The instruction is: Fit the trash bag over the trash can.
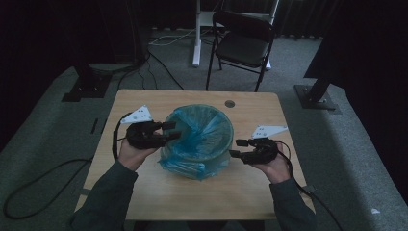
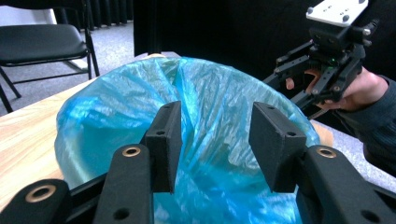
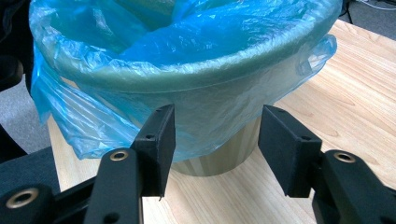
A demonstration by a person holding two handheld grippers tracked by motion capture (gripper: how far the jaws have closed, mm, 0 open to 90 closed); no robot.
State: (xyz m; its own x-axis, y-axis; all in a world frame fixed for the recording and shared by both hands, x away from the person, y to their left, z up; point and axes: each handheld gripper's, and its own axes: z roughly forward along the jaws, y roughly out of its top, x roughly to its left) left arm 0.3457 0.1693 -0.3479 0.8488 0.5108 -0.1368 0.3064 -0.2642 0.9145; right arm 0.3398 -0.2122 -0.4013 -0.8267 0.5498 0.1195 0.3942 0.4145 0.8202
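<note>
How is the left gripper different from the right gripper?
The left gripper reaches over the rim of the bin, above the blue bag; the right gripper waits beside the bin, apart from it. The left one is higher; the right one points at the bin's side. Both are black and open.

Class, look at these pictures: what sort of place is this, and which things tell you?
Probably a lab or recording room: dark curtains surround a small wooden table, cables trail across grey carpet, and a folding chair stands behind.
</note>
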